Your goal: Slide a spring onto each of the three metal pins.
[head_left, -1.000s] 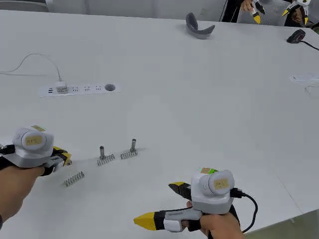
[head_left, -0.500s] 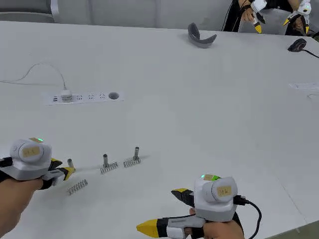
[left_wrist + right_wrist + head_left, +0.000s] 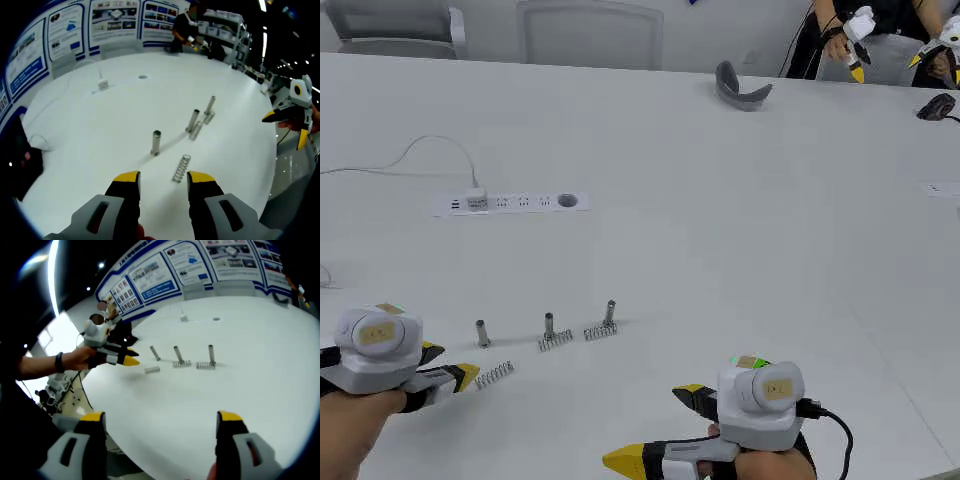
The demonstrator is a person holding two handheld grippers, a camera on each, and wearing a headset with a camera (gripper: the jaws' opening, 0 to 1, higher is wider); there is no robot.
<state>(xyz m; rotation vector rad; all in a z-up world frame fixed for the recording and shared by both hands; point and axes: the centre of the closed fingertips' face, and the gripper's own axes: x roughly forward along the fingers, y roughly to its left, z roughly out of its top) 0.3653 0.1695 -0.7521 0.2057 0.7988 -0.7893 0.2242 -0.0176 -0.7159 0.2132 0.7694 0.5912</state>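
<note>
Three short metal pins (image 3: 482, 333) (image 3: 549, 325) (image 3: 610, 312) stand upright in a row on the white table (image 3: 720, 230). A loose spring lies flat by each: one (image 3: 494, 375) in front of the left pin, two (image 3: 556, 341) (image 3: 601, 331) at the feet of the other pins. My left gripper (image 3: 450, 362) is open and holds nothing, its yellow tips just left of the first spring (image 3: 181, 167), which lies just beyond the open jaws (image 3: 164, 177). My right gripper (image 3: 655, 428) stands wide open and bare near the front edge, well short of the pins (image 3: 177, 354).
A white power strip (image 3: 510, 203) with a plug and cable lies at the back left. A grey curved object (image 3: 742, 88) rests far back. Chairs (image 3: 588, 30) line the far side. Another person's hands with grippers (image 3: 850, 40) work at the far right corner.
My left gripper has drawn back toward me, uncovering the left pin; its tips now sit beside the spring. The right gripper has stayed put. The head camera has tilted.
</note>
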